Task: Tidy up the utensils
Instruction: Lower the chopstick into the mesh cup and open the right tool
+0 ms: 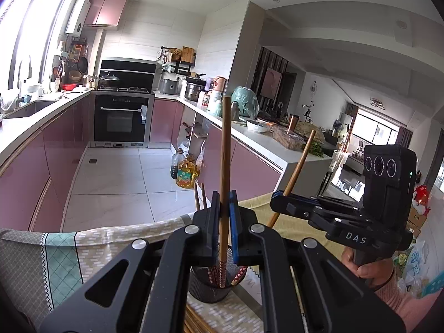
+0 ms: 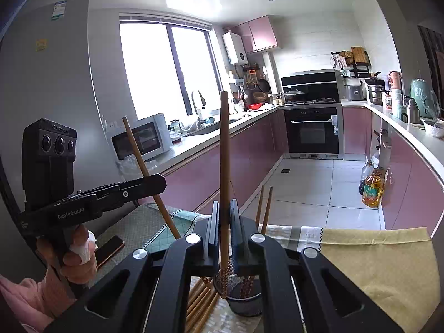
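Left gripper [image 1: 224,205] closed on one upright chopstick [image 1: 224,166], lower end inside the mesh holder [image 1: 208,288]. Right gripper [image 2: 224,216] likewise clamps a second chopstick [image 2: 224,152], tip in the same holder [image 2: 244,302]. Holder stands on the cloth-covered bench [image 1: 111,247]; two more sticks [image 2: 263,208] already in it. Loose chopsticks [image 2: 199,302] lie on the bench left of the holder. Phone [image 2: 109,251] on the bench, far left. Oil bottle [image 1: 186,174] on the floor beyond the bench.
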`<move>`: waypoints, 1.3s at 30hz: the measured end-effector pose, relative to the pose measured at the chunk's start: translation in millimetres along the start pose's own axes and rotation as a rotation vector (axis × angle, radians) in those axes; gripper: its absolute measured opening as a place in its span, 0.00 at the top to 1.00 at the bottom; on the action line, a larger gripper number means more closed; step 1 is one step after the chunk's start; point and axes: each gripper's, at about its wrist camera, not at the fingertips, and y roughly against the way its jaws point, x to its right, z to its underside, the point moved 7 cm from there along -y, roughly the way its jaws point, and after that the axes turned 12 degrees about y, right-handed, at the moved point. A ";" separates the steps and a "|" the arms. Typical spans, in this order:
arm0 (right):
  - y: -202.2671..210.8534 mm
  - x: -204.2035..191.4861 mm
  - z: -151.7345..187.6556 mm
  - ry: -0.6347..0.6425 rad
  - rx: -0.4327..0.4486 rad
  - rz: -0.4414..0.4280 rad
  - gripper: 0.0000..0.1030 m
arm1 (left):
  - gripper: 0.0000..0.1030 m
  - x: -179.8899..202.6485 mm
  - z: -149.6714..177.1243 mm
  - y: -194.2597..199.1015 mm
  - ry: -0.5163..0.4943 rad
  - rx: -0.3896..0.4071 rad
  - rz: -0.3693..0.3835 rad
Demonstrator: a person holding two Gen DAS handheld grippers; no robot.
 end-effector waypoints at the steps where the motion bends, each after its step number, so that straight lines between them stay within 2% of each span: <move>1: -1.8 1.1 -0.6 -0.003 -0.001 0.001 0.94 | 0.93 1.0 -0.7 -2.5 -0.004 0.000 -0.003; 5: -12.3 7.0 3.1 -0.019 -0.014 0.015 0.94 | 0.93 -1.1 4.0 -18.4 -0.017 -0.016 -0.040; 10: -26.6 10.3 15.2 -0.031 -0.067 0.029 0.94 | 0.93 -11.8 22.9 -44.7 -0.023 -0.093 -0.067; 19: -54.6 12.9 44.8 -0.026 -0.258 0.021 0.94 | 0.93 -27.3 63.8 -78.7 -0.075 -0.245 -0.096; 24: -69.5 16.7 61.2 -0.054 -0.330 0.001 0.94 | 0.93 -34.3 65.8 -92.3 -0.070 -0.274 -0.102; 36: -82.2 29.9 67.7 -0.113 -0.319 0.006 0.92 | 0.92 -48.1 67.6 -121.9 -0.029 -0.291 -0.165; 39: -80.3 31.4 67.8 -0.129 -0.301 -0.001 0.88 | 0.92 -53.1 71.1 -121.0 -0.027 -0.285 -0.178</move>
